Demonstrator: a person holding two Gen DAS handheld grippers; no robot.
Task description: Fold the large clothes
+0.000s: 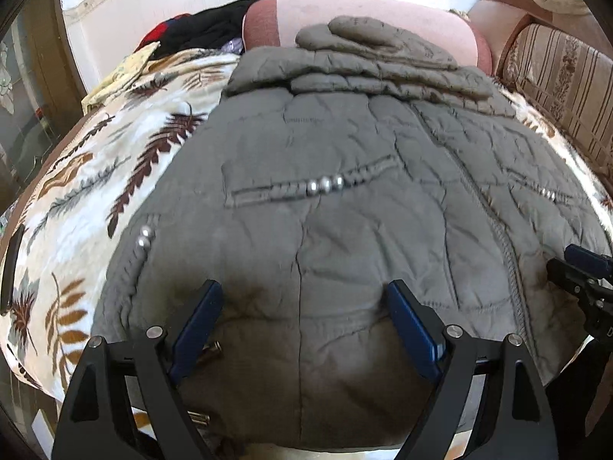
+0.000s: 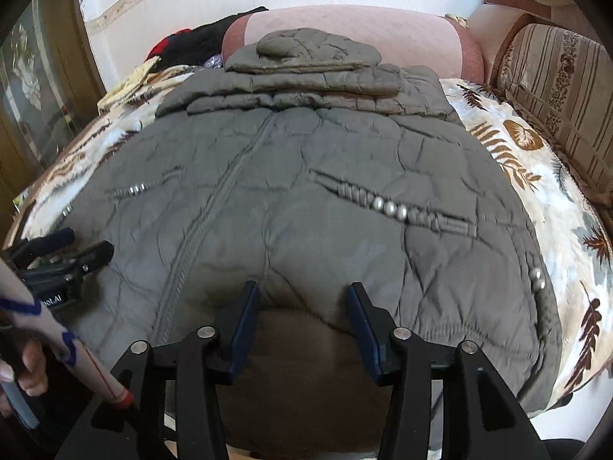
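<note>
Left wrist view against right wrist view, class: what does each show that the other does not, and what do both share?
Only the left wrist view shows a dark flat object at the bed's left edge, and the right claw from the side.

Only the right wrist view shows the person's fingers and the left claw from the side, with its jaws apart.

Both show the grey quilted jacket lying zipped on the leaf-patterned blanket, sleeves folded across its top, the pink bolster behind, and each camera's own claw open at the hem.
</note>
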